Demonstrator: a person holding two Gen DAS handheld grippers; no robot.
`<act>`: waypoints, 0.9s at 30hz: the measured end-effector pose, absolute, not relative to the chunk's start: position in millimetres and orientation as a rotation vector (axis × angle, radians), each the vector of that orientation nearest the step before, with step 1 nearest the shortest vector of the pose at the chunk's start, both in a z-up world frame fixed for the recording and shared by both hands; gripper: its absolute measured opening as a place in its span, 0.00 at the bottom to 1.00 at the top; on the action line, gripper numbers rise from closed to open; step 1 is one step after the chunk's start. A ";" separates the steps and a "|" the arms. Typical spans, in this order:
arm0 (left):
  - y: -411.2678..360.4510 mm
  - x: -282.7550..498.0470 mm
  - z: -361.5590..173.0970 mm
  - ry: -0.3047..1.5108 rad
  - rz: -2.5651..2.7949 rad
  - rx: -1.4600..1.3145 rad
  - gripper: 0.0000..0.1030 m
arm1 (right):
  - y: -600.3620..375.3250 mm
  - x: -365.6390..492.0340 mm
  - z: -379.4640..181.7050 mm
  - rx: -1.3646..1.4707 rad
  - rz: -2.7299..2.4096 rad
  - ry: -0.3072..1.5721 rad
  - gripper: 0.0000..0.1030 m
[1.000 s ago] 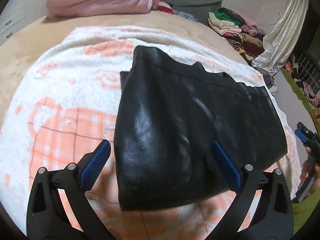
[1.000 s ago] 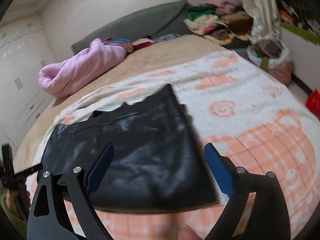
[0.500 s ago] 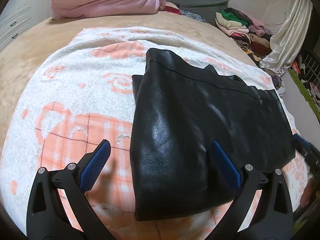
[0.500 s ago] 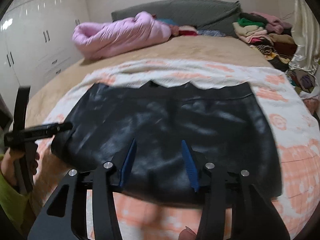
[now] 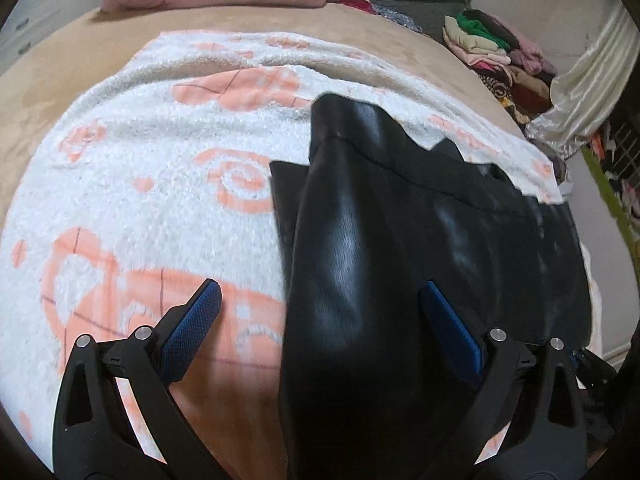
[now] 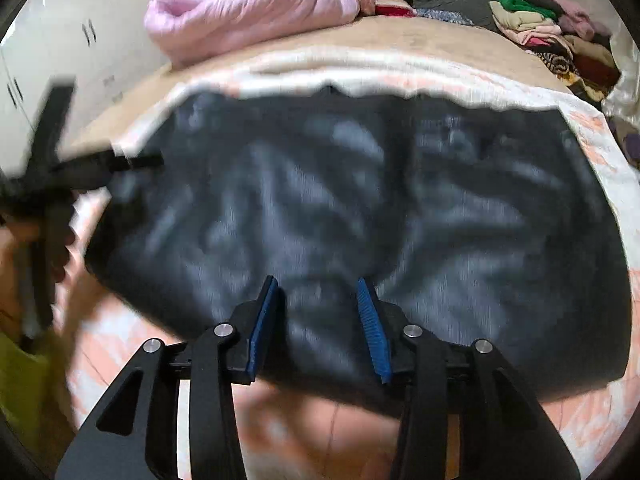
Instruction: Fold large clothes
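A black leather-look garment (image 5: 420, 264) lies spread flat on a white-and-orange patterned blanket (image 5: 152, 208) that covers the near part of a tan bed (image 5: 52, 64). In the left wrist view the garment's left edge runs up the frame from the bottom border, with a darker under-layer peeking out beside it near the top; broad bare blanket opens to its left. The left claw (image 5: 320, 312) stands wide, its blue pads (image 5: 192, 328) apart, one over the blanket, the other over the garment, straddling that left edge and gripping nothing.

In the right wrist view, blurred, the garment's near hem lies just under the right claw (image 6: 316, 312), whose jaws have just been closing and now stand narrow, with black fabric showing in the gap; whether the pads press it cannot be told. The far edge is jagged, with a strip of blanket beyond. At the far left a hand (image 6: 24, 248) carries the other tool over the garment's corner. A pink quilt (image 6: 248, 8) and heaped clothes (image 6: 552, 28) sit well apart at the bed's far side.
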State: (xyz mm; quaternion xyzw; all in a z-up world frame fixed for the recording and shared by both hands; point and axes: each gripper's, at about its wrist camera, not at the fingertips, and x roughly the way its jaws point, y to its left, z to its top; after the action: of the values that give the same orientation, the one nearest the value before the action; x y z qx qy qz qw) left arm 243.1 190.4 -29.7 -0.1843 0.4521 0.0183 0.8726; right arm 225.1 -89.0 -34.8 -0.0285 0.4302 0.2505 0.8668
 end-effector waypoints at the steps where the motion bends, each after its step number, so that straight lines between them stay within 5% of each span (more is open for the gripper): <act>1: 192.1 245.2 -29.3 0.943 0.031 -0.398 0.91 | -89.7 232.4 -26.8 -0.044 0.520 0.882 0.34; 11: 214.6 266.9 -39.3 0.984 -0.049 -0.486 0.91 | -60.7 341.0 -47.1 -0.016 0.387 0.966 0.34; 19: 215.1 286.5 -50.2 1.018 -0.095 -0.502 0.90 | -59.3 324.7 -41.9 -0.040 0.412 0.916 0.40; 20: 215.7 286.1 -49.9 1.009 -0.113 -0.521 0.88 | -56.7 308.7 -30.9 -0.036 0.480 0.871 0.48; 22: 217.2 286.9 -50.2 0.996 -0.168 -0.573 0.56 | -44.3 270.9 -14.1 -0.069 0.594 0.782 0.68; 27: 216.1 283.4 -41.3 0.970 -0.190 -0.583 0.45 | 6.3 185.5 -12.5 -0.312 0.771 0.656 0.86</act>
State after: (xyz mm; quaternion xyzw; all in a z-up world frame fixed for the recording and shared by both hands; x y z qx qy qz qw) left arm 283.4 216.1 -41.3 -0.2759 0.4587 -0.0898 0.8399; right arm 185.5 6.3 -12.5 -0.1486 0.3131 0.3676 0.8630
